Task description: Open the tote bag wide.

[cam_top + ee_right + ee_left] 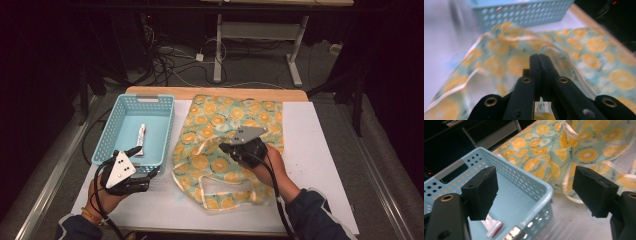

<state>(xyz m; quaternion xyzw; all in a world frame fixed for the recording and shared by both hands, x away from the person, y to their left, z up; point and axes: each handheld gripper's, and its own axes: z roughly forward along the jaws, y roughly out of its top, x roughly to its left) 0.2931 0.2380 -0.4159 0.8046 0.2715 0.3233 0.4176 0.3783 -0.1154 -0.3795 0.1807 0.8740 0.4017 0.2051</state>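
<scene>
A tote bag [230,115] printed with orange slices lies spread on the white table top, its handles loose at the front. My right gripper [224,148] sits over the bag's middle, shut on a fold of its cloth near the rim [540,55], which it lifts a little. To the left stands a light blue perforated basket [100,142] with a small white and red tube [140,140] in it. My left gripper [144,163] hovers open at the basket's near right corner [549,192]. Nothing is between its pads [482,192], and the tube [492,228] lies below them.
A white sheet [315,150] covers the wooden table [215,92]. Beyond the far edge are another table's metal legs [218,50] and cables on the floor [170,60]. Dark curtains close in both sides.
</scene>
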